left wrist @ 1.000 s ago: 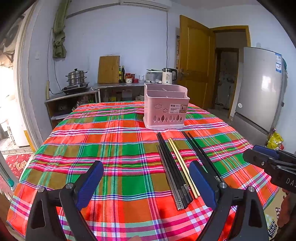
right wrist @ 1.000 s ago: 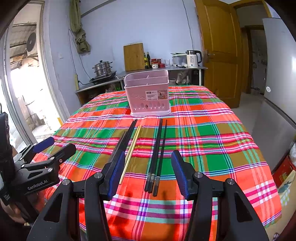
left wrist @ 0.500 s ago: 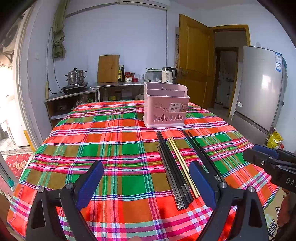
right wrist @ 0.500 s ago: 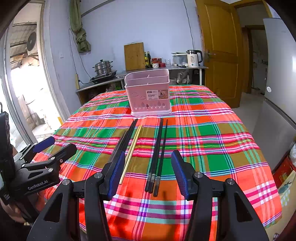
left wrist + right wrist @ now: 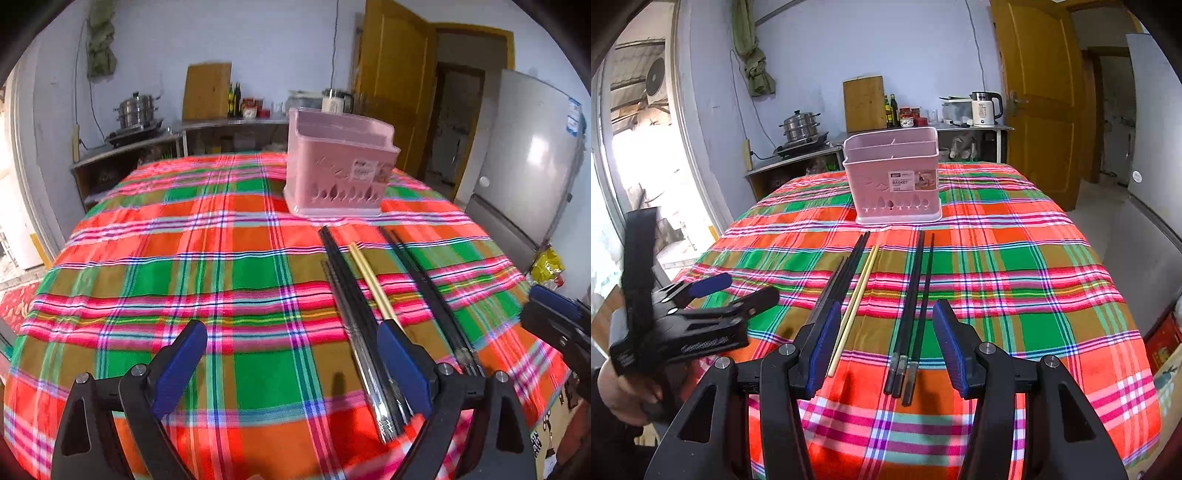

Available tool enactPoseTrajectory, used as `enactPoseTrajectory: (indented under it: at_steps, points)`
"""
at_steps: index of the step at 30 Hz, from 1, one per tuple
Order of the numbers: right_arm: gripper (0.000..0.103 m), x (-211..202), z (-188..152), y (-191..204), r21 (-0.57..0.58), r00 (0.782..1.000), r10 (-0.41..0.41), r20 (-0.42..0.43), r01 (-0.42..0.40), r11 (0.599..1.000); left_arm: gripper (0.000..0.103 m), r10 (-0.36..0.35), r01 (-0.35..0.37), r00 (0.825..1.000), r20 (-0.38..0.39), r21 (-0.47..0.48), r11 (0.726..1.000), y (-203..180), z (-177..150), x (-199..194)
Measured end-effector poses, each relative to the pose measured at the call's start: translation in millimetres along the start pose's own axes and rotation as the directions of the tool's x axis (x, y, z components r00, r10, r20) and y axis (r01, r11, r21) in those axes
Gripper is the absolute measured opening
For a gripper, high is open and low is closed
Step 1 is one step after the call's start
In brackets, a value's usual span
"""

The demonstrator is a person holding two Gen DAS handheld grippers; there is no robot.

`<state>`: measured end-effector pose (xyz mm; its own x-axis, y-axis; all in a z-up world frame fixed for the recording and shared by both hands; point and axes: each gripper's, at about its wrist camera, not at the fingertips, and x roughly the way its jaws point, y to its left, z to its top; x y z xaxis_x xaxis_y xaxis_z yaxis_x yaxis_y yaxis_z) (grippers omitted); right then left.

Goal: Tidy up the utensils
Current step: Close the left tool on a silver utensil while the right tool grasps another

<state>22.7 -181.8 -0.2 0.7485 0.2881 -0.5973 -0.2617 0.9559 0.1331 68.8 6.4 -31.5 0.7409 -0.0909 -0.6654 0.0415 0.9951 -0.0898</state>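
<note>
Both tools hang over the near edge of the plaid tablecloth [image 5: 1015, 266] with nothing in their grip. The right gripper [image 5: 884, 345] has its jaws spread wide, and between its blue pads [image 5: 951, 343] lie the handle ends of three black chopsticks [image 5: 912, 295], flat on the cloth and running straight ahead from the jaws. Just inside the left pad a single pale bamboo chopstick [image 5: 855, 302] lies alongside, and a further bundle of dark chopsticks [image 5: 846, 273] passes behind that pad.

Ahead of the jaws, past the chopstick tips, the pink utensil basket [image 5: 895, 184] stands upright with its divided compartments showing at the top.

The left gripper [image 5: 291, 363] is likewise wide open and empty. Only bare cloth lies between its fingers; the dark and steel-ended chopstick bundle [image 5: 354, 317] sits at and just beyond its right pad [image 5: 402, 365], with the bamboo one [image 5: 371, 282] beside it. That view is somewhat blurred. A person's hand [image 5: 617, 387] holds the left tool's handle.
</note>
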Motion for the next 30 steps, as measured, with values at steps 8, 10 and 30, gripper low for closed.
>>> enactPoseTrajectory:
  at_steps: [8,10,30]
  points:
    - [0.053,23.2,6.0,-4.8,0.008,1.000,0.012,-0.022,-0.012,1.000,0.080,-0.052,0.050,0.993,-0.110,-0.016,0.999,4.1,20.6,49.4]
    - [0.053,28.2,8.2,-5.6,0.009,1.000,0.017,-0.026,-0.017,1.000,0.080,-0.056,0.054,0.990,-0.127,-0.019,0.998,4.0,23.8,57.0]
    - [0.053,45.7,14.2,-13.0,0.040,0.999,0.046,-0.022,-0.045,0.998,0.078,0.054,-0.042,0.978,-0.204,0.059,0.997,-2.7,24.8,85.8]
